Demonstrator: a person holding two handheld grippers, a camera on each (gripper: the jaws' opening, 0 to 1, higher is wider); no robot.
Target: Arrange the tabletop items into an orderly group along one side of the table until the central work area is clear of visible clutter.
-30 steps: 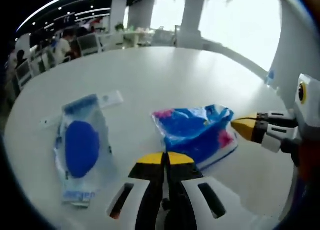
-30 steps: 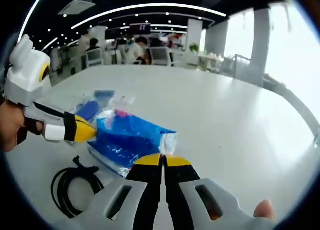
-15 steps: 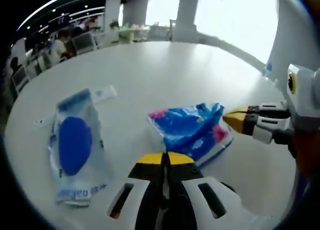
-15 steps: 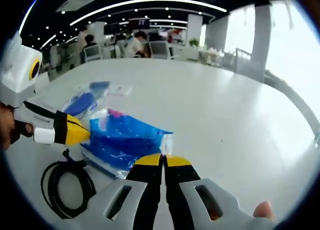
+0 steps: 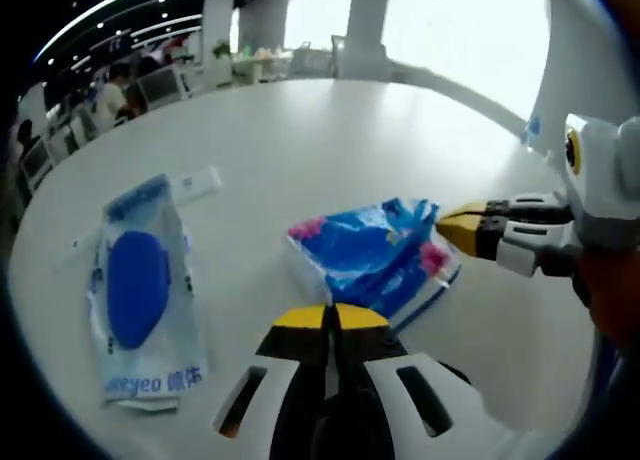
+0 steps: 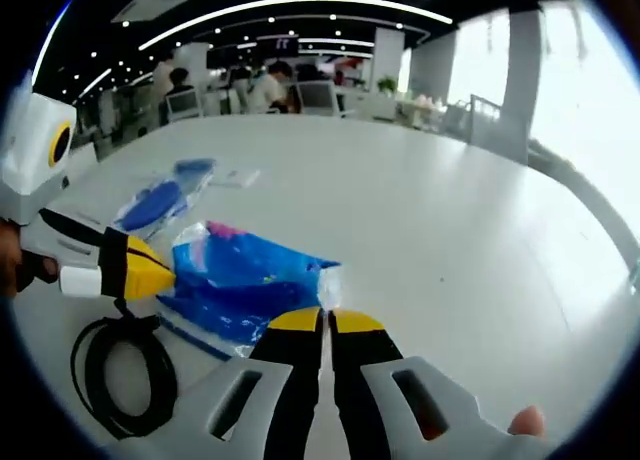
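Both my tools, left (image 5: 328, 318) and right (image 6: 323, 322), have jaws pressed together, flanking the blue tissue pack (image 5: 375, 260). Nearby on the white desk (image 5: 330, 140) lie a clear pouch (image 5: 140, 295) and a coiled black cable (image 6: 115, 375).

1. The table (image 5: 330, 140) has a smooth, pale top with a soft sheen under the window light.
2. The blue packet (image 5: 375, 260) is thin, crinkled plastic film, glossy, printed in blue with pink patches.
3. The clear pouch (image 5: 140, 290) is shiny, see-through plastic wrap over a matt blue piece.
4. The cable (image 6: 115, 375) has a black, matt, rubbery-looking jacket.
5. The left gripper (image 5: 330, 320) and the right gripper (image 6: 322, 325) look like hard moulded plastic: white shells, black jaws, yellow tips.
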